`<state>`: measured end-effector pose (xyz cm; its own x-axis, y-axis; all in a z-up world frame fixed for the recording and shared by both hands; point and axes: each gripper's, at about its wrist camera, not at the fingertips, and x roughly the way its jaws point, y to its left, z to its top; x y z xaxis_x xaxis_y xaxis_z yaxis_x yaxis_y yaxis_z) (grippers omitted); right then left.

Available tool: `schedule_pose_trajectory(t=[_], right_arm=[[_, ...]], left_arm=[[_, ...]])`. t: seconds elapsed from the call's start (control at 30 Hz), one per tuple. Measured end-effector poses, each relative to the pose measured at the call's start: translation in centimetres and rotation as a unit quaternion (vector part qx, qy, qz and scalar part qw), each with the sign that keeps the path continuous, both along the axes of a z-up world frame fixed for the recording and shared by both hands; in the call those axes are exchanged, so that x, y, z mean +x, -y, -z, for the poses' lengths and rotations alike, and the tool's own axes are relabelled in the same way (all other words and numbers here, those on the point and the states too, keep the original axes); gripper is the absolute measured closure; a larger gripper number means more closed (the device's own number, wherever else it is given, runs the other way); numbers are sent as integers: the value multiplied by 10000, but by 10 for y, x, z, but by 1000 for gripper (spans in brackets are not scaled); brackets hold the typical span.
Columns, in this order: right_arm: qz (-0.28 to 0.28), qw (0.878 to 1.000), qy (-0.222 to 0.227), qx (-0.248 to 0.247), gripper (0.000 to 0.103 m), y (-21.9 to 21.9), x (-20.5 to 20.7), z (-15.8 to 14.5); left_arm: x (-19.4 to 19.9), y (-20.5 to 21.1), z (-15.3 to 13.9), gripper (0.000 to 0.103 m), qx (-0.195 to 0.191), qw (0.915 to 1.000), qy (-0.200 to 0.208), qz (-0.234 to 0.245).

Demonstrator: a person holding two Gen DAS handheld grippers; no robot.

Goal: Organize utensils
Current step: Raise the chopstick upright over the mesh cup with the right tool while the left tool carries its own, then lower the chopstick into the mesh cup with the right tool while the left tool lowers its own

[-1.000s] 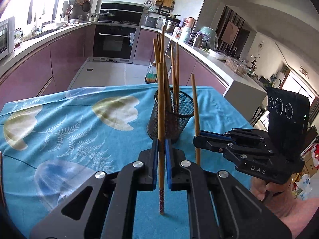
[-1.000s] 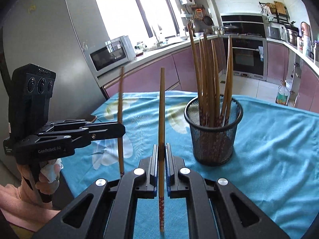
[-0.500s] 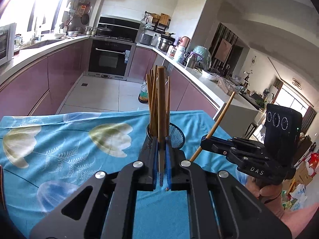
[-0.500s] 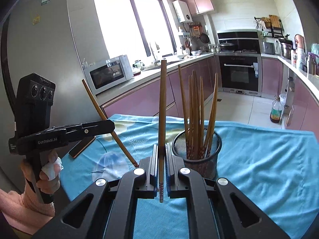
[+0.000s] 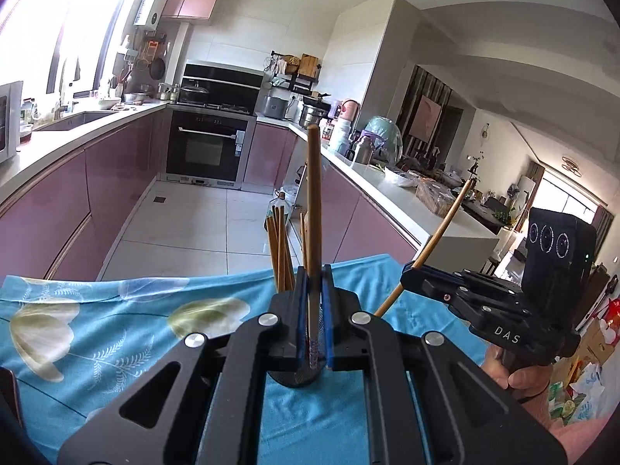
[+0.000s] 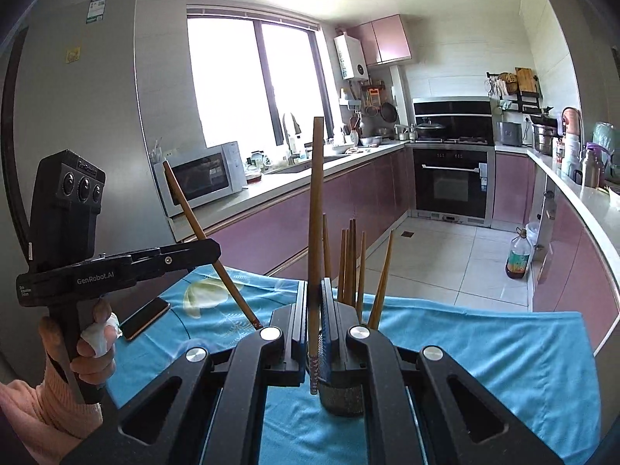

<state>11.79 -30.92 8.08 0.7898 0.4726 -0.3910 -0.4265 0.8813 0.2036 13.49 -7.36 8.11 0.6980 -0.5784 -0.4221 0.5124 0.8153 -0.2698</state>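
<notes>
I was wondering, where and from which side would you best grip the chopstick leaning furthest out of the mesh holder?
I'd take the leaning chopstick on its upper shaft, coming from the right in the right wrist view. Up there it tilts away from the upright bunch, probably leaving a gap for one finger; lower down the sticks converge into the mesh holder.

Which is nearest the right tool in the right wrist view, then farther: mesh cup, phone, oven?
1. Mesh cup, on the cloth just beyond the right tool.
2. Phone, on the cloth, farther left.
3. Oven, across the kitchen floor, far right.
</notes>
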Motion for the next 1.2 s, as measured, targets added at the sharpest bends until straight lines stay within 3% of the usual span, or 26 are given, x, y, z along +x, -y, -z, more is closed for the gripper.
schedule_pose_trajectory(t=[0.27, 0.53, 1.2], right_arm=[[174, 9998, 93, 32, 97, 5, 14, -8], [266, 9994, -190, -65, 97, 0, 33, 10], [222, 9986, -469, -94, 97, 1, 39, 28]], left_arm=[[13, 20, -10, 96, 283, 9995, 117, -94], [35, 42, 12, 96, 726, 9972, -164, -74], [46, 48, 39, 96, 904, 9953, -338, -86]])
